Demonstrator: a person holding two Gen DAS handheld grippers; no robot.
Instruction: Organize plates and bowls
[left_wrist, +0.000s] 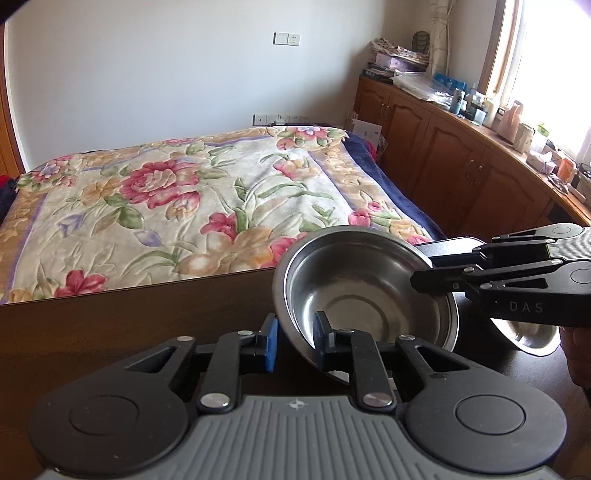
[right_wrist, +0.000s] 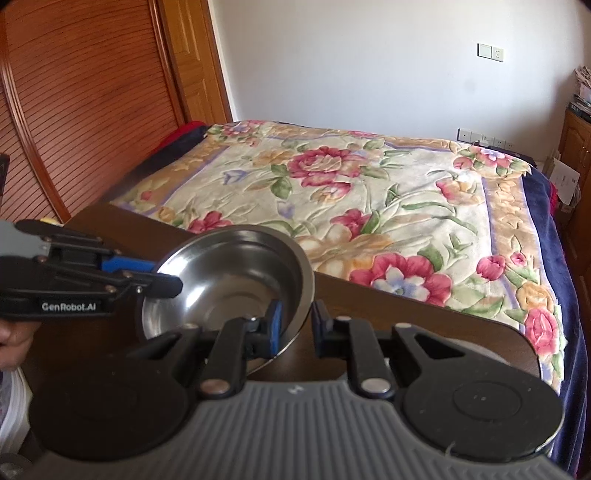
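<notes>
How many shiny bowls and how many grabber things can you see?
Steel bowls: 2, the tilted bowl both hand-held grippers straddle at its rim, and a second bowl on the dark table behind the right hand-held gripper.
Hand-held grippers: 2, counting the left hand-held gripper.
Total: 4

I see a bed (left_wrist: 207, 192) under a floral quilt (right_wrist: 369, 206) against a white wall (left_wrist: 166, 74). Wooden cabinets (left_wrist: 443, 147) run beneath a bright window (left_wrist: 546, 55), their top cluttered. A slatted wooden door (right_wrist: 81, 110) stands opposite. Nearest me lies a dark table (left_wrist: 129, 321).
</notes>
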